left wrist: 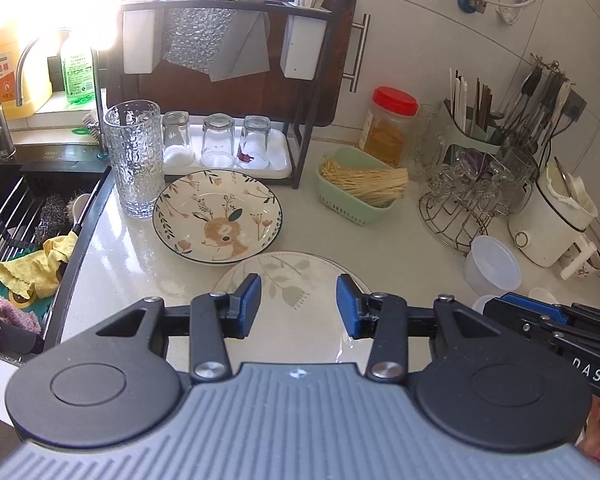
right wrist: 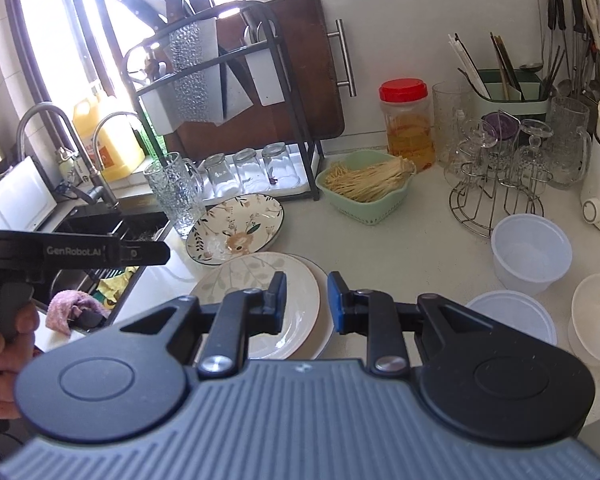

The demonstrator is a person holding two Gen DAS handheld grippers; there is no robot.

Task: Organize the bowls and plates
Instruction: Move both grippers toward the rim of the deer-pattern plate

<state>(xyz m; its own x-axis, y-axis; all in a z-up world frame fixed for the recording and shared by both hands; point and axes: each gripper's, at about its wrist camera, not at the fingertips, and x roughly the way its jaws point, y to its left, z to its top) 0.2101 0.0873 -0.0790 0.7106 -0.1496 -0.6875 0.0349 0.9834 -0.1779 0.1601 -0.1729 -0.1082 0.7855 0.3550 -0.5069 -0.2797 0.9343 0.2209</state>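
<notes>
Left hand-held gripper (left wrist: 298, 306): jaws parted, nothing between the pads; hovers over the leaf-pattern plate (left wrist: 300, 320).
Right hand-held gripper (right wrist: 307, 302): jaws narrowly apart, gripping nothing; poised at the right rim of the same plate (right wrist: 260, 300).
Leaf-pattern plate: on top of a second plate (right wrist: 326, 320), flat on the tabletop (left wrist: 360, 248).
Deer plate (left wrist: 218, 216): just behind the stack, beside a tall glass (left wrist: 134, 158).
Plastic tubs (right wrist: 530, 252): right of the stack, on the tabletop.
Sink (left wrist: 28, 216): left, holds cloths.
</notes>
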